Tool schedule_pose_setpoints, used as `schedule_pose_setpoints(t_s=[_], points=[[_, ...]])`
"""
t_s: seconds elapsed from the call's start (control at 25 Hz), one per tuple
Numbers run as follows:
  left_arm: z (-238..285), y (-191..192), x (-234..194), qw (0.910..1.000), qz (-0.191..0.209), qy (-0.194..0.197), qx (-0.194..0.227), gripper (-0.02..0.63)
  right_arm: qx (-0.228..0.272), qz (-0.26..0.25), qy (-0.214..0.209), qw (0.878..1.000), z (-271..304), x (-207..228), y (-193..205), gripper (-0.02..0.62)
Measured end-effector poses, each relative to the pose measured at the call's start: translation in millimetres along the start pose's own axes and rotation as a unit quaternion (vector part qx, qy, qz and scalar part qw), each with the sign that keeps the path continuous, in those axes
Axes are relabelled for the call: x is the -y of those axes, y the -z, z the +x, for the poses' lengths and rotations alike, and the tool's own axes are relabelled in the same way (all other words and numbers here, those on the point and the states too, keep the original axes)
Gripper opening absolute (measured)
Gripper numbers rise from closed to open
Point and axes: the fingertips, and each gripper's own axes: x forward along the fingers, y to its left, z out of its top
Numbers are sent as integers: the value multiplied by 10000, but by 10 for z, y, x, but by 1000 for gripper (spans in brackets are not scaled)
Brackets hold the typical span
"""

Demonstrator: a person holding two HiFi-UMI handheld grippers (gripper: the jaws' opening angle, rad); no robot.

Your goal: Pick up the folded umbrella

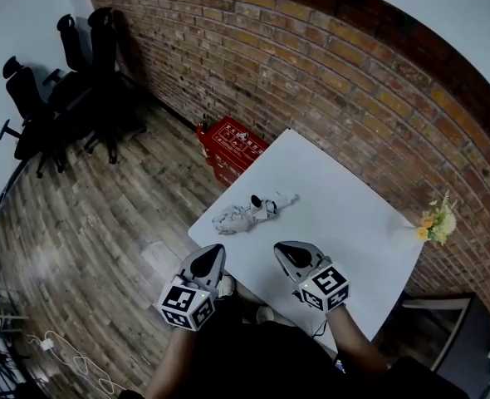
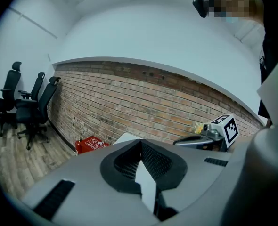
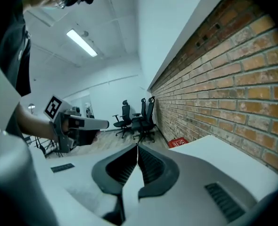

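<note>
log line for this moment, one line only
phase: pre-grasp | left tool: shut, empty | right tool: shut, empty | folded umbrella: lying on white table, untouched

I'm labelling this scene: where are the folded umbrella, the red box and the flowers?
folded umbrella [image 1: 252, 213], head view, middle of its bundled fabric
red box [image 1: 233, 146], head view, its printed top face
flowers [image 1: 437, 221], head view, the yellow blossoms

White table [image 1: 345, 214] by brick wall [image 1: 328, 73]; red box [image 1: 228, 146] on floor; black chairs [image 1: 62, 98]; yellow flowers [image 1: 437, 223] at table corner.
</note>
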Motion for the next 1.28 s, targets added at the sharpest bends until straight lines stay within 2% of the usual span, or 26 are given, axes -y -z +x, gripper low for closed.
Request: schedule_pose_setpoints(t_s=[0.28,0.52,0.68,0.72,0.8,0.96,1.28], points=[[176,68,-364,9998,27,68,-170,14,-800,-1092,-86,9908,735,144,162,23],[339,194,-576,9993,-109,127,-324,14,-1372,-1563,-344,9775,1190,251,381,25],[427,268,-697,9987,-230,177,-416,14,-1778,-2234,-467,9572,1441,305,507,26],[448,282,-725,9986,-252,190,-431,14,-1906,-2378,-520,9510,1494,319,544,39],[491,301,-787,9984,-287,210,-446,14,-2186,-2602,-653,9382,1582,351,641,105],[560,324,-897,9979,-379,228,-469,14,-2579,-2945,-996,9148,1717,387,808,163],[574,439,-1086,9969,-544,166,-543,14,-3040,-3483,-1595,8723,1924,340,1040,270]])
